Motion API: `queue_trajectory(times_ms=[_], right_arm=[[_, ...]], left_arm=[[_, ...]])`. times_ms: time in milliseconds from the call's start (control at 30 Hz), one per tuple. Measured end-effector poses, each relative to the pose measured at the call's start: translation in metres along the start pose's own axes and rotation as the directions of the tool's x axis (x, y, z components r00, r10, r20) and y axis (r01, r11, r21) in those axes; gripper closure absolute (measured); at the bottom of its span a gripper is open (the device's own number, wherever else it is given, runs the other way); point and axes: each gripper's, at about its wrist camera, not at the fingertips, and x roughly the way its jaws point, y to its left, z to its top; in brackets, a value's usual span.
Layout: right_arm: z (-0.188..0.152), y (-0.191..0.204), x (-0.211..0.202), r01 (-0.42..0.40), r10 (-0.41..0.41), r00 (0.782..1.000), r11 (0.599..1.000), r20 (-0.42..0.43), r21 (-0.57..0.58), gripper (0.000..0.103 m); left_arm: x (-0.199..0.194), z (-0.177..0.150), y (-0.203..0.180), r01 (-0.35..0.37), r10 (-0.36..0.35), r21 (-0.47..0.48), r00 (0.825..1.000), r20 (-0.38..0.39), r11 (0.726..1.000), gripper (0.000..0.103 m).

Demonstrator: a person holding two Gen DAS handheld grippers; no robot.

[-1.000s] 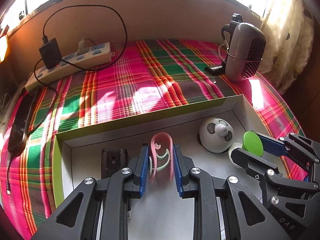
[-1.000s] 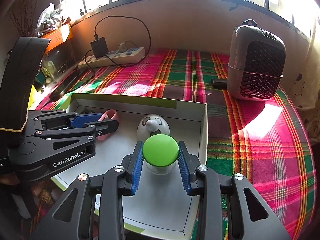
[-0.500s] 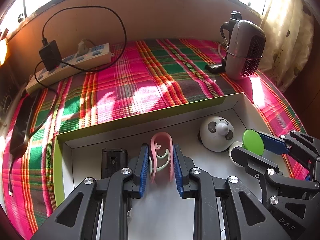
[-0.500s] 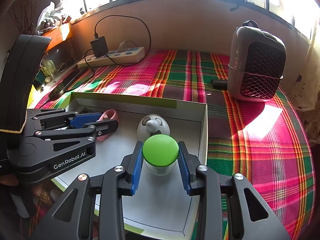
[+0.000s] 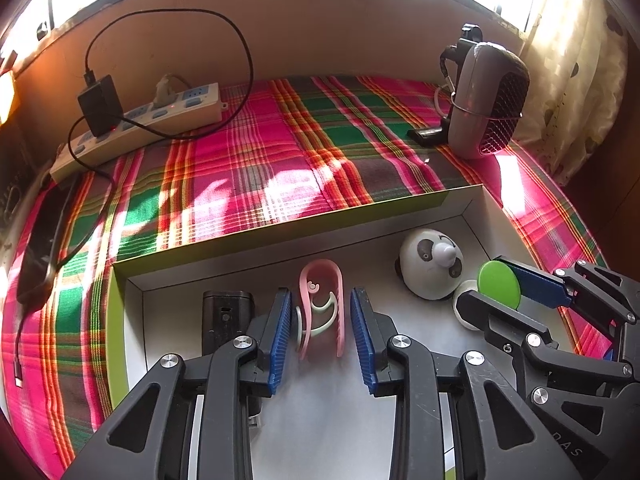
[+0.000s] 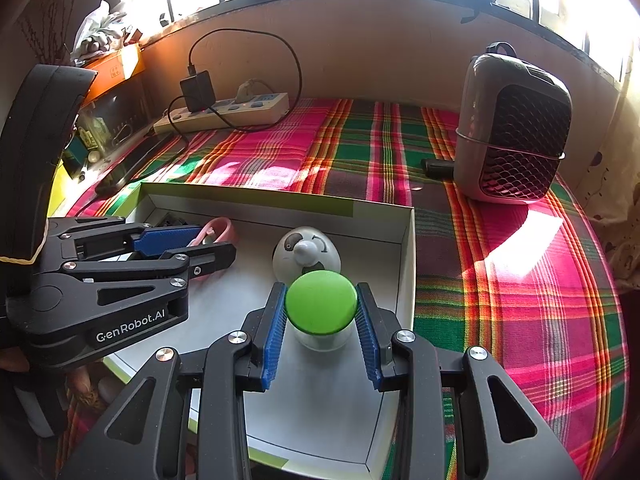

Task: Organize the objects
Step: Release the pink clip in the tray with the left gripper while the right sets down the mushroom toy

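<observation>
Sunlight falls across the plaid cloth [image 5: 280, 152] on my bench, and both of my tools reach down into the shallow white box [image 6: 406, 248] with the green rim. My left tool [image 5: 320, 332] is spreading its jaws at this moment; the pink clip [image 5: 322, 304] lies on the box floor between them, with a gap on each side, so the blue pads [image 5: 280, 332] no longer press on it. A pale green hook piece sits inside the clip's loop. Just left of that tool I see a black rectangular block [image 5: 227, 318] standing against the box's far-left corner. My right tool [image 6: 320, 334] is clenched on the green-lidded jar [image 6: 321, 304], its pads against both sides of the lid, the clear body below just above or on the box floor; I cannot tell which. Just beyond the jar, toward the far wall of the box, rests the white panda-faced dome [image 6: 306, 254] with its knob on top, very close to the jar. Outside the box, the grey heater [image 6: 514, 128] stands at the far right of the cloth, a small black item beside its base. At the far left lies the white power strip [image 5: 140, 124], a black adapter [image 5: 100, 104] plugged in and its cable looping over the wall behind.
</observation>
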Motion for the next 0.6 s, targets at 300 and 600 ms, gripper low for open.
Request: queue_trajectory(times_ms=[300,600], right_arm=[[-0.001,0.000,-0.001,0.006,-0.007,1.000,1.000,0.005,0.004,0.061],[-0.003,0.002,-0.012,0.009,-0.009,1.000,1.000,0.020,0.013,0.059]], left_arm=[[-0.012,-0.002,0.001,0.000,0.000,-0.004,1.000,0.017,1.000,0.074],[-0.029,-0.006,0.002,0.001,0.000,-0.017,0.999,0.045,1.000,0.074]])
